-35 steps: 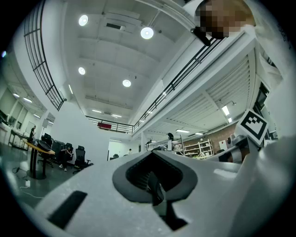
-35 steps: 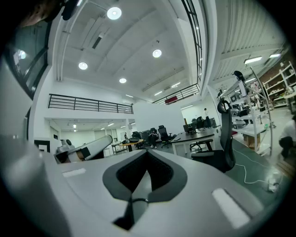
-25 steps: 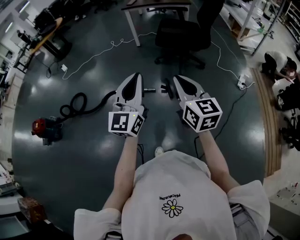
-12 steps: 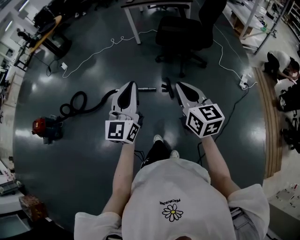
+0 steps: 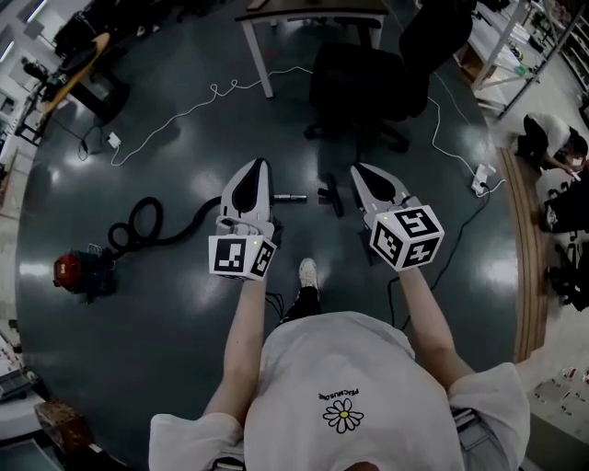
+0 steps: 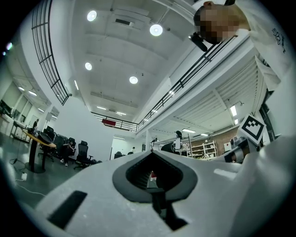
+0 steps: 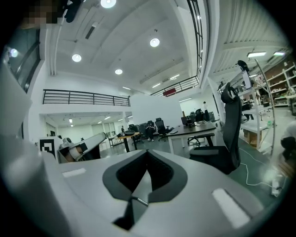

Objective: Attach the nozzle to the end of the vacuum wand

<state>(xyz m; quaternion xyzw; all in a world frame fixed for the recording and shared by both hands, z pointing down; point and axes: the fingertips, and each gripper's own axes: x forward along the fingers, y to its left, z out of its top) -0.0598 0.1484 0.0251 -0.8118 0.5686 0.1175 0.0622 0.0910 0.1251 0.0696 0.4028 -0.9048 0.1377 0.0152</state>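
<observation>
Both grippers have come forward with the person's step. The left gripper (image 5: 259, 166) and right gripper (image 5: 359, 170) now flank the spot where wand (image 5: 293, 197) and nozzle (image 5: 329, 196) lie, which sat farther ahead before. Each pair of fingers is pressed together, pinching nothing. The one nozzle lies just right of the one wand's tip, a small gap between them (both on bare floor (image 5: 184, 340)). One hose (image 5: 147, 225) curls left to one red vacuum (image 5: 72, 273). Open floor surrounds them. One chair (image 5: 368, 83) and one desk (image 5: 313, 14) stand far, and a white cable (image 5: 212, 92) trails at far left.
</observation>
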